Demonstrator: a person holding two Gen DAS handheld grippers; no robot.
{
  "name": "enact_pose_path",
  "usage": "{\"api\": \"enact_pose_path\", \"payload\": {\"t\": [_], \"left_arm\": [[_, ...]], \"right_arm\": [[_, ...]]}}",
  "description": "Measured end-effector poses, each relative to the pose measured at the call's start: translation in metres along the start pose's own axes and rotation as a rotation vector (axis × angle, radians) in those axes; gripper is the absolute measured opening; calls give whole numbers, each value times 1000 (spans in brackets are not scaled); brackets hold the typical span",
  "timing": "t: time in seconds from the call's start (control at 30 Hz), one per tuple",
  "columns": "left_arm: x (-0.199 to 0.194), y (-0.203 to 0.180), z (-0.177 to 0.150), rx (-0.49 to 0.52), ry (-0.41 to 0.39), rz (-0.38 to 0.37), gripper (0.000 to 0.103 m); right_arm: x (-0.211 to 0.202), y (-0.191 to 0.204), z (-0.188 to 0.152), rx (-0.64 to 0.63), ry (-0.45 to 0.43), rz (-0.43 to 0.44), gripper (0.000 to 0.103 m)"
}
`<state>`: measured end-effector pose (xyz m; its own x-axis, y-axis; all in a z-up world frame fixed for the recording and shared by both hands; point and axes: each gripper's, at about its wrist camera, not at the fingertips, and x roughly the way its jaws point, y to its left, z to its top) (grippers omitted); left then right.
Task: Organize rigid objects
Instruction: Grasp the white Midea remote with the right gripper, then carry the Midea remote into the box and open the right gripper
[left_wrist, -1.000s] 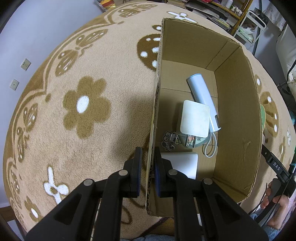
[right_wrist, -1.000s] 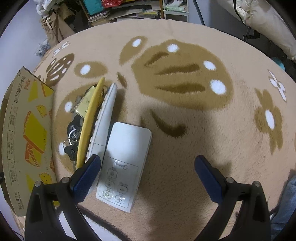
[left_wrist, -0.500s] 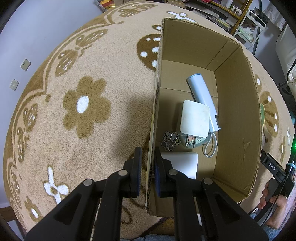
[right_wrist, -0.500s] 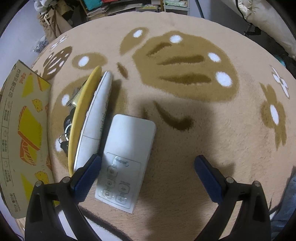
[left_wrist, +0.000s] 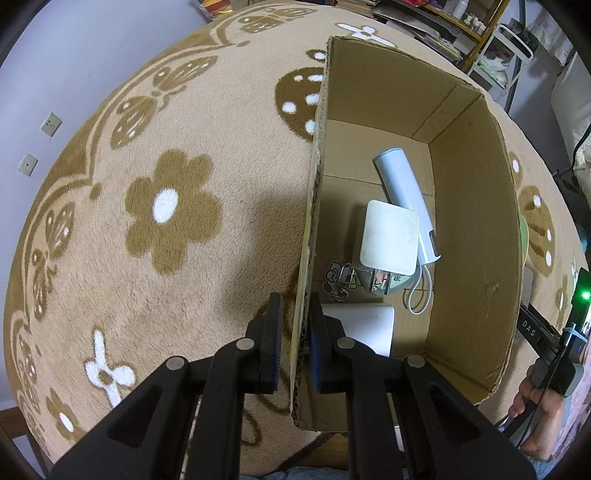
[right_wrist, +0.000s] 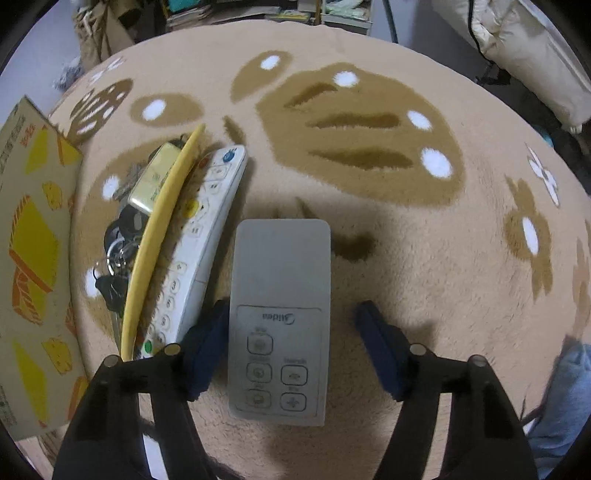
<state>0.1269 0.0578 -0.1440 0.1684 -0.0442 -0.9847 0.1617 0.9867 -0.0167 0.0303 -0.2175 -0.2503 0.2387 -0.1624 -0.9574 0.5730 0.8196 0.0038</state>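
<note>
right claw (right_wrist: 291, 350) has dropped, wide, astride the remote (right_wrist: 280, 317); left claw (left_wrist: 295, 343) pinches the box (left_wrist: 476, 236) wall.

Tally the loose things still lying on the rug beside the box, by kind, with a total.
Remote controls: 2, the grey Midea remote and the long white remote
Yellow curved strip: 1
Yellowish small case: 1
Key bunch: 1
Total: 5

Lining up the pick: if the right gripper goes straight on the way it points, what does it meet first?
The grey Midea remote, lying flat on the rug. The right gripper is open and straddles its button end, so the fingers should pass either side; depth is unclear.
</note>
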Motion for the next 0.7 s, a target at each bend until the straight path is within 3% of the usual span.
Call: {"api": "enact_pose_path", "payload": {"t": [0.07, 0.4, 0.53, 0.7], "left_arm": [[0, 0, 0, 1, 0, -1, 13], [0, 0, 0, 4, 0, 1, 13], [0, 0, 0, 5, 1, 0, 13], [0, 1, 0, 3, 1, -2, 13]], "right_arm": [[-2, -3, 2, 6, -17, -2, 51], [-14, -26, 7, 53, -79, 2, 51], [-17, -40, 12, 113, -93, 92, 51], [-25, -51, 22, 116, -121, 104, 51]]}}
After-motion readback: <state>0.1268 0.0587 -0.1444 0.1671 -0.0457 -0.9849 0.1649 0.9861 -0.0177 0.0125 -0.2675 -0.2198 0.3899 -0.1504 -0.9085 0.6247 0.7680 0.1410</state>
